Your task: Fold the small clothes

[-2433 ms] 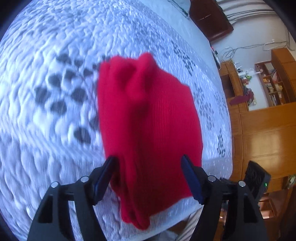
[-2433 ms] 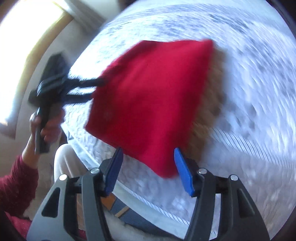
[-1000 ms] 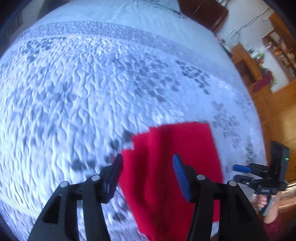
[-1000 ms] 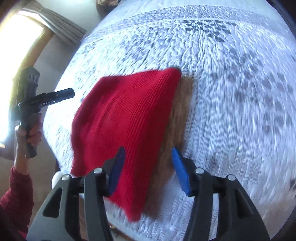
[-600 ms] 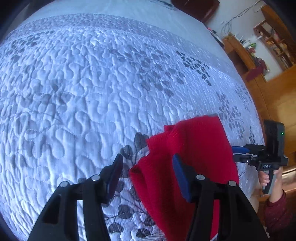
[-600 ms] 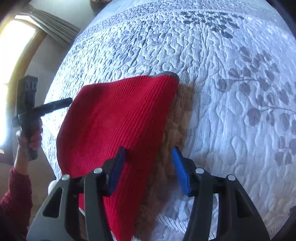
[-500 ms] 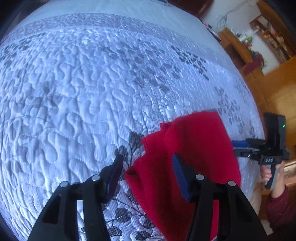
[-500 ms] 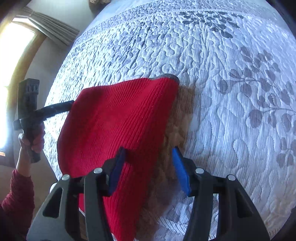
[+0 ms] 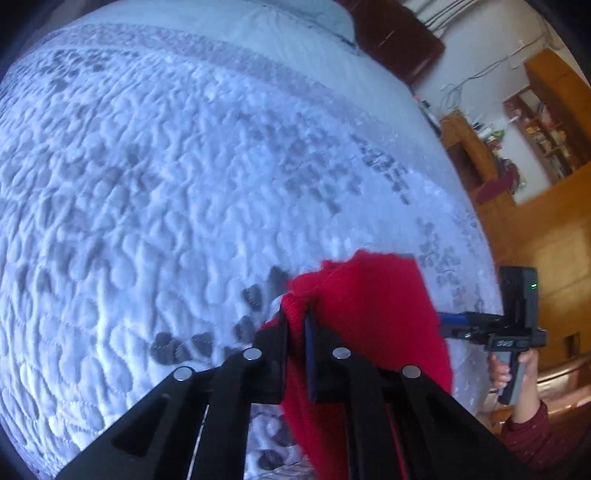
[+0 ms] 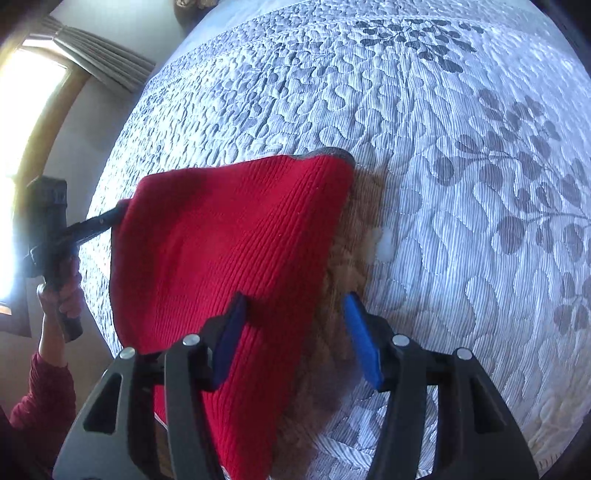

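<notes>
A red knitted garment (image 10: pixel 229 236), folded flat, lies on the white quilted bedspread (image 10: pixel 443 184) near the bed's edge. My left gripper (image 9: pixel 295 314) is shut on a bunched corner of the garment (image 9: pixel 369 306); in the right wrist view it (image 10: pixel 118 214) meets the cloth's far left corner. My right gripper (image 10: pixel 295 306) hovers over the garment's near right edge. Its jaws are opening, with the cloth's edge and its shadow between the blue pads (image 10: pixel 360 332), which do not press on it. The left wrist view shows the right gripper (image 9: pixel 448 318) at the garment's right side.
The bed's edge runs close under both grippers. Wooden cupboards and shelves (image 9: pixel 546 229) stand beyond the bed, with a dark headboard (image 9: pixel 399 33) at its top. A bright window with a curtain (image 10: pixel 92 55) is to the left. A hand (image 10: pixel 61 291) in a red sleeve holds each gripper.
My left gripper has dropped onto the garment's corner and its jaws have closed on the cloth, bunching it. The right gripper has sunk slightly and stays over the right edge.
</notes>
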